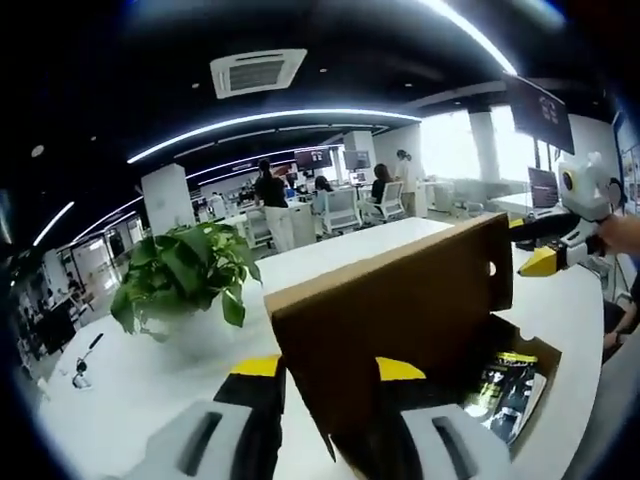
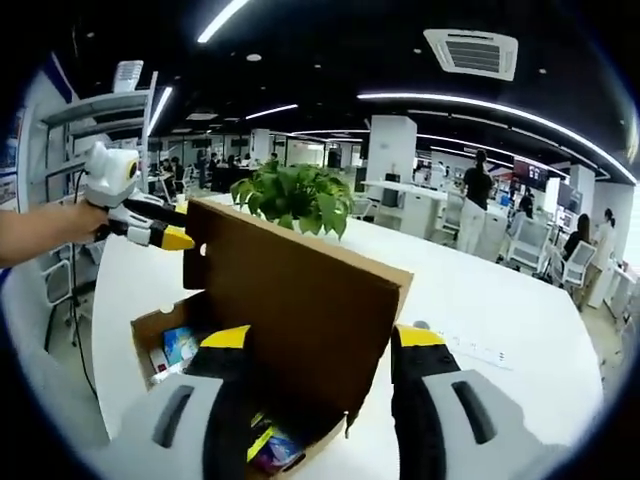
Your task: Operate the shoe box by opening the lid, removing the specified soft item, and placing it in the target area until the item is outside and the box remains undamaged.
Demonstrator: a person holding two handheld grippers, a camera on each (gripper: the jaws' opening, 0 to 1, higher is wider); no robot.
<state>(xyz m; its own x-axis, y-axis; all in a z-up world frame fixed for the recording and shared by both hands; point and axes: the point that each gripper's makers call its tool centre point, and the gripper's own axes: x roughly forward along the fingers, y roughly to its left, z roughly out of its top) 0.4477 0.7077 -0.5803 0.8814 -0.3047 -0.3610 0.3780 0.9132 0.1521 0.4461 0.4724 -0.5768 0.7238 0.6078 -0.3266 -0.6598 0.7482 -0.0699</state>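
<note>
At the bottom of the left gripper view, the left tongs stand wide open, their yellow tips on either side of the raised cardboard lid. I can't make out a grip on it. Just past them, at the lower right, the shoe box lies open on the white desk, with a dark packet marked in yellow lying inside. Which of the things in the box is the soft item, I cannot tell. At the right edge, the right tongs point a yellow tip at the lid's far corner, with a hand behind them.

In the right gripper view those right tongs also gape wide across the bottom, holding nothing that I can see. The lid stands up between them. The box shows at the lower left with a blue packet in it. The left tongs reach in from the left, and a yellow tip touches the lid's edge.

A leafy green plant sits beyond the box. Farther back there are people at desks, white chairs, curved light strips and a ceiling vent.
</note>
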